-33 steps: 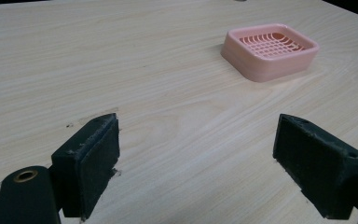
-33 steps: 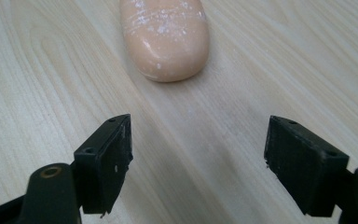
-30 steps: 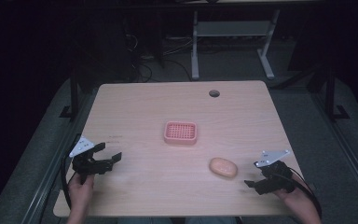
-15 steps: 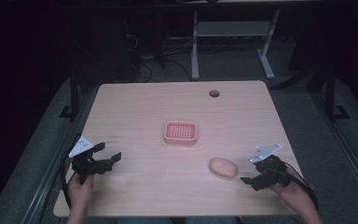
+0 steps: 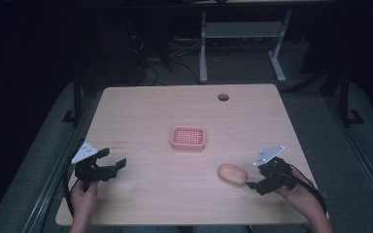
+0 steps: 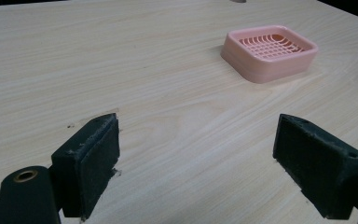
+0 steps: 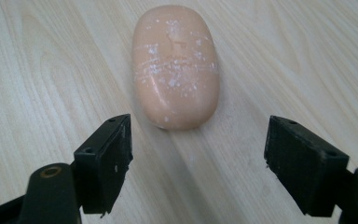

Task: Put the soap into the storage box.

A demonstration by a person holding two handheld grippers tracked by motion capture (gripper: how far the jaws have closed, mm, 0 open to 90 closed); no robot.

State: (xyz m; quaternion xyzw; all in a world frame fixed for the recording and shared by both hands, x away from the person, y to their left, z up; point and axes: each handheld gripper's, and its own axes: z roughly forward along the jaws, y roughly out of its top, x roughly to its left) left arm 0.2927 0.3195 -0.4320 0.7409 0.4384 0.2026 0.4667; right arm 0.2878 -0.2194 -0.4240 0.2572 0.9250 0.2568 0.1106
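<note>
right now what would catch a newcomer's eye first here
Probably the peach bar of soap, lying flat on the table just ahead of the open right gripper. Next, the pink slotted soap dish sitting empty near the table's middle, with the open left gripper waiting at the near left.

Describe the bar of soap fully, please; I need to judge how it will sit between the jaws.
The soap is a smooth, rounded oval bar, peach-orange, with whitish scuffs and a faint stamped mark on top. It looks solid and whole. It lies flat on the pale wooden table, near the person's right front edge, apart from the pink soap dish. The right gripper is open just short of it, jaws either side of its near end. Nothing but the table touches it.
</note>
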